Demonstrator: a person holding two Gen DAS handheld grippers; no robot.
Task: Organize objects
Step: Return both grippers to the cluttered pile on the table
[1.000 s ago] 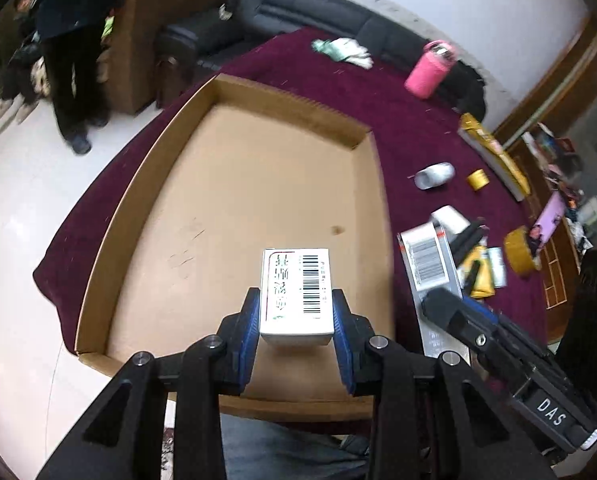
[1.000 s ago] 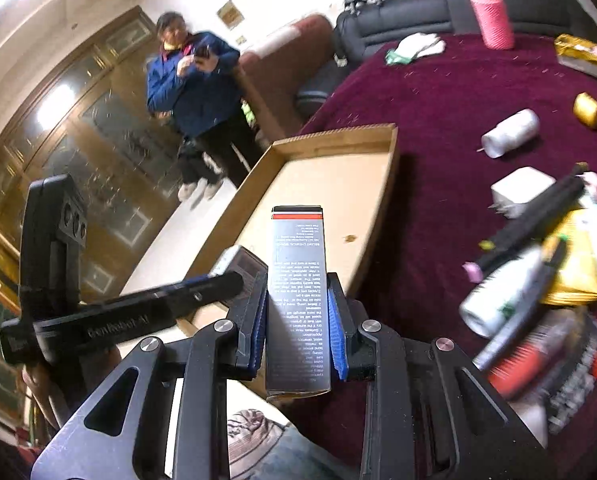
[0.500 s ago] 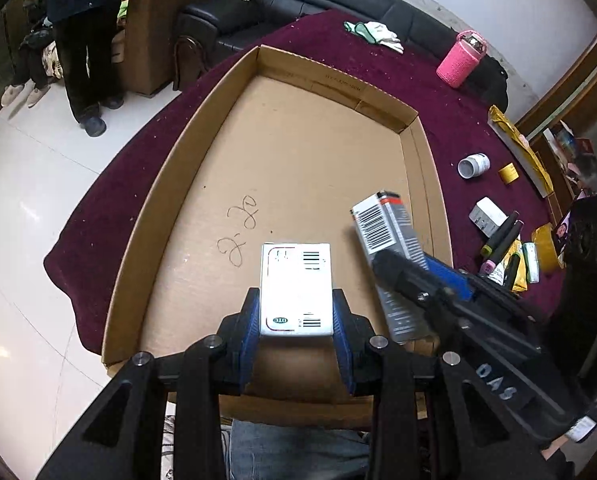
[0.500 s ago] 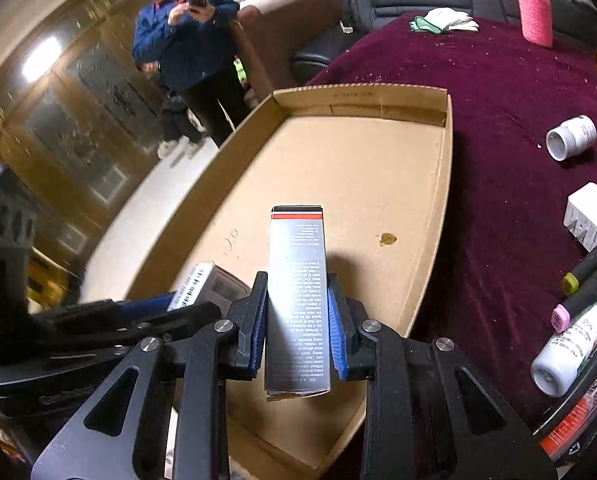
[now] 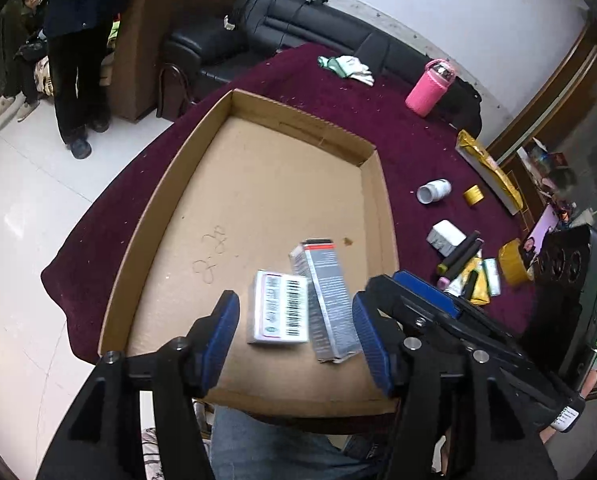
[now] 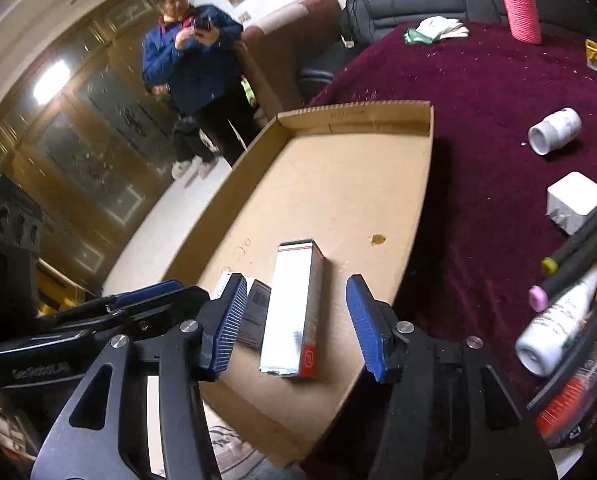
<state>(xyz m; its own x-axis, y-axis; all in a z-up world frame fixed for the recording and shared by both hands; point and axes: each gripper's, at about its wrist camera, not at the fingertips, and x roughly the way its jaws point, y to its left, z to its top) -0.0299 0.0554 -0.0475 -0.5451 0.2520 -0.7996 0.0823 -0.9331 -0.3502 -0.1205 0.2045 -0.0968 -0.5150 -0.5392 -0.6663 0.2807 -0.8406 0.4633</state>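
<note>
A shallow cardboard tray [image 5: 186, 168] [image 6: 418, 208] lies on the maroon table. Two boxes rest on its floor near the front edge: a white barcode box [image 5: 280, 312] [image 6: 223, 282] and, right beside it, a long grey box with a red end [image 5: 328, 296] [image 6: 292, 308]. My left gripper [image 5: 296, 332] hangs over both boxes, its jaws opening, blue pads clear of them. In the right wrist view my right gripper [image 6: 294, 322] also has its jaws opening, the long box lying loose between the pads, untouched.
Right of the tray lie a white bottle [image 5: 433, 191] [image 6: 554, 131], a white cube [image 5: 445, 237] [image 6: 576, 200], markers [image 5: 460, 256], yellow tape [image 5: 513, 266] and a tube [image 6: 554, 326]. A pink bottle [image 5: 430, 88] [image 6: 520, 2] stands far back. A person [image 6: 194, 60] stands by the sofa.
Both grippers went from shut to open. The white box and the long grey box left the pads and now lie on the tray floor side by side.
</note>
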